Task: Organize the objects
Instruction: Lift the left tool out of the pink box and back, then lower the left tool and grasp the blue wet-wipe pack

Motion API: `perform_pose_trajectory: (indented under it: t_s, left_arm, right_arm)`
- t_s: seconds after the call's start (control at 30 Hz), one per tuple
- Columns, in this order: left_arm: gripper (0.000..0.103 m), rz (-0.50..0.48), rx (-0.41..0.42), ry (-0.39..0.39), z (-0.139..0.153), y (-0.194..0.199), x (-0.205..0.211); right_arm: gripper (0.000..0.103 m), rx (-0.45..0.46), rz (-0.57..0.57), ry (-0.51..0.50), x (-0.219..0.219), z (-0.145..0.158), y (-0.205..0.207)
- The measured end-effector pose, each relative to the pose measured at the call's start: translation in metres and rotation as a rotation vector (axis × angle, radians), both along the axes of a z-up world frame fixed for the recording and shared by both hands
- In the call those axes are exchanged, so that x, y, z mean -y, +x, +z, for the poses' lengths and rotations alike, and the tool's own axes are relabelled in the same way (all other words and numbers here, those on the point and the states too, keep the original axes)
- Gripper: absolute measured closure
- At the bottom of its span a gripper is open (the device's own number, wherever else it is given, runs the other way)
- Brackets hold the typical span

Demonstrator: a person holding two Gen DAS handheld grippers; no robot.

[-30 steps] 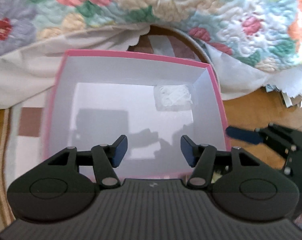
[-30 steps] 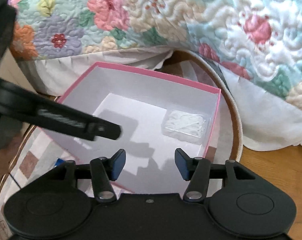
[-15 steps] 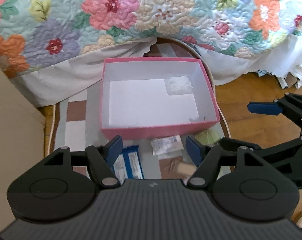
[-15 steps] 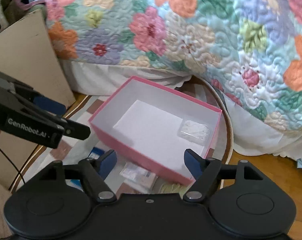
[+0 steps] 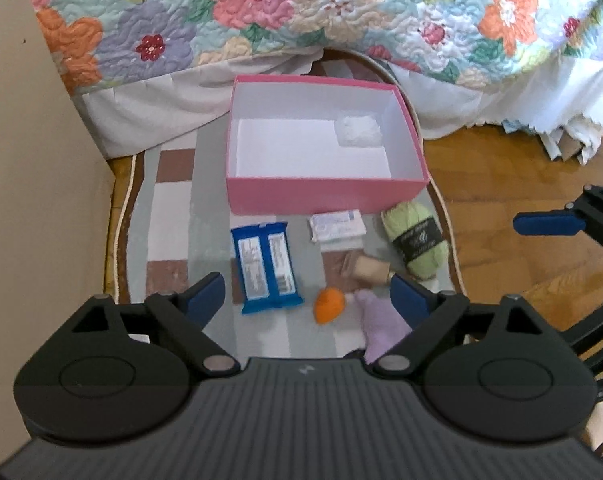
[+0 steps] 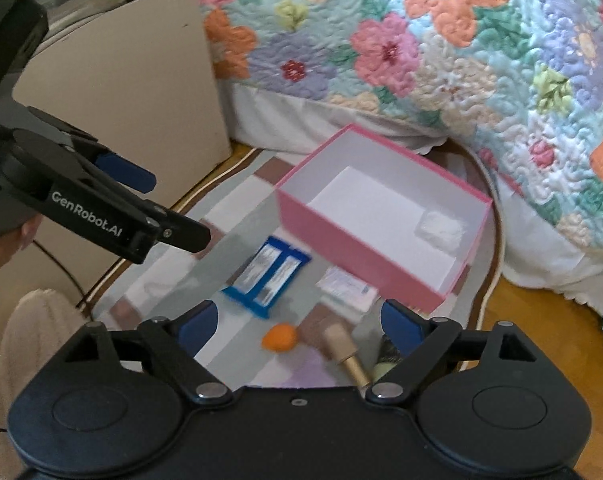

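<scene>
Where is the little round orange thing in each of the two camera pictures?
Left wrist view: the small round orange object lies low centre, beside the blue snack packet.
Right wrist view: low centre, below that packet.
Shared landmark: the pink cardboard box.

Box: pink cardboard box (image 5: 325,200), matt, smooth white paper lining.
Bedspread: floral quilted cloth bedspread (image 5: 341,12), puffy and stitched.
Floor: glossy brown wooden floor (image 5: 513,184).
Rug: checked woven cloth rug (image 5: 169,208), matt.
Wrapper: blue glossy plastic snack wrapper (image 5: 266,268).
Yarn: pale green fuzzy yarn skein (image 5: 417,240), black paper band.
Tube: gold tube (image 6: 343,350), looks like satin metal.
</scene>
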State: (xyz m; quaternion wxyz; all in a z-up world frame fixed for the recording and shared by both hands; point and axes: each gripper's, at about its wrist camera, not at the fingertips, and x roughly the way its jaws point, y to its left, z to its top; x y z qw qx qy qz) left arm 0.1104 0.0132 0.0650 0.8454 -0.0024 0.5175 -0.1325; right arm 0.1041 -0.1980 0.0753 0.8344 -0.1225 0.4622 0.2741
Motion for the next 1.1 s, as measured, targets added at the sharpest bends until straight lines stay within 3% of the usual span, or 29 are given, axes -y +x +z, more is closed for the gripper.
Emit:
perform_pose_trajectory:
  t_s: [0.2, 0.43, 0.7, 0.83, 0.93, 1.03, 1.1]
  left_arm:
    - [0.012, 0.000, 0.011, 0.038, -0.014, -0.012, -0.009]
    - [0.009, 0.037, 0.051, -0.004, -0.038, -0.012, -0.028]
    - [0.005, 0.097, 0.031, -0.041, -0.091, 0.013, -0.051]
    - [0.005, 0.101, 0.067, -0.022, -0.116, 0.026, -0.055]
    - [0.006, 0.131, 0.080, -0.075, -0.134, 0.037, -0.061]
    - [0.008, 0.156, 0.075, -0.109, -0.153, 0.044, -0.065]
    - [0.008, 0.155, 0.044, -0.172, -0.168, 0.048, -0.070]
  right_arm:
    - [0.011, 0.001, 0.007, 0.026, -0.001, -0.006, -0.023]
    - [0.011, -0.002, 0.026, 0.056, -0.009, -0.022, -0.030]
    - [0.011, 0.024, 0.060, 0.098, -0.019, -0.039, -0.024]
    - [0.011, 0.051, 0.081, 0.054, -0.031, -0.055, -0.016]
    - [0.011, 0.086, 0.131, 0.063, -0.038, -0.059, -0.016]
    - [0.011, 0.046, 0.161, 0.063, -0.050, -0.075, -0.007]
    - [0.011, 0.048, 0.166, 0.067, -0.058, -0.091, 0.000]
